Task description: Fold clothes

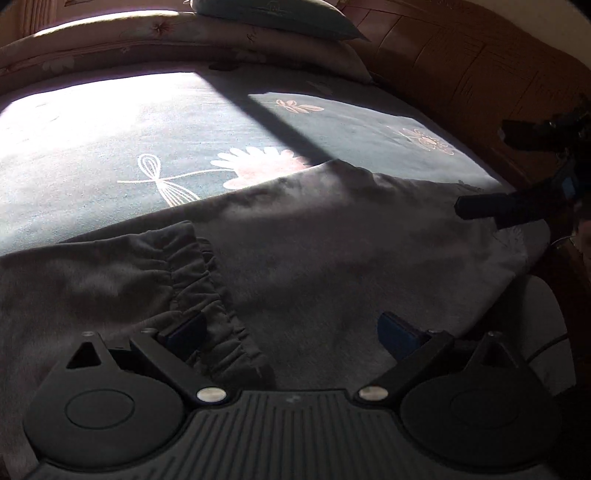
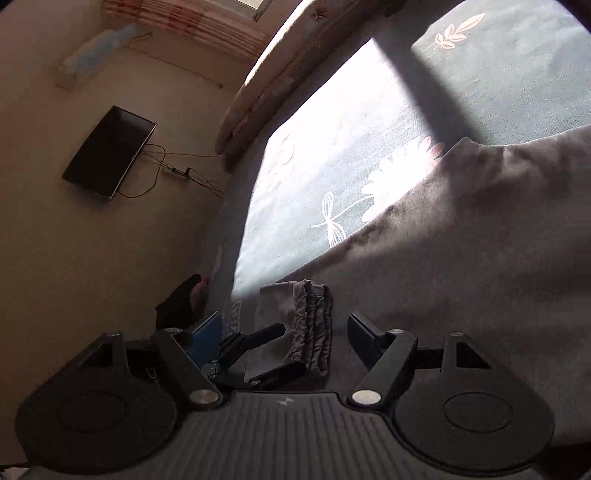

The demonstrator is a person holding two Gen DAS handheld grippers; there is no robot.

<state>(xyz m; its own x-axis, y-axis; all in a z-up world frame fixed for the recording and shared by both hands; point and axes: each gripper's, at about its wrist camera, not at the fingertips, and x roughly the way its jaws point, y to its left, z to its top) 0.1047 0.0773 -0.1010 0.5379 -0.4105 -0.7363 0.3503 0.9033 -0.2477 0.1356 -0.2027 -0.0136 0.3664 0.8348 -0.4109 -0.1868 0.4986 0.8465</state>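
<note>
- Left claw point(image 1: 291, 332): jaws spread, empty, over grey trousers point(image 1: 332, 251).
- Right claw point(image 2: 284, 341): likewise agape, empty.
- Trousers: cuffed end point(image 1: 199, 273) doubled over, on bed point(image 1: 92, 155); further folds apparently remain.

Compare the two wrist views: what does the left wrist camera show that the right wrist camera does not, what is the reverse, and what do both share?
Only the left wrist view shows the pillow and the wooden headboard. Only the right wrist view shows the dark screen, the cables beside it and the floor. Both share the grey garment with its gathered waistband, spread on the floral bedsheet, and both open grippers: the left gripper and the right gripper.
</note>
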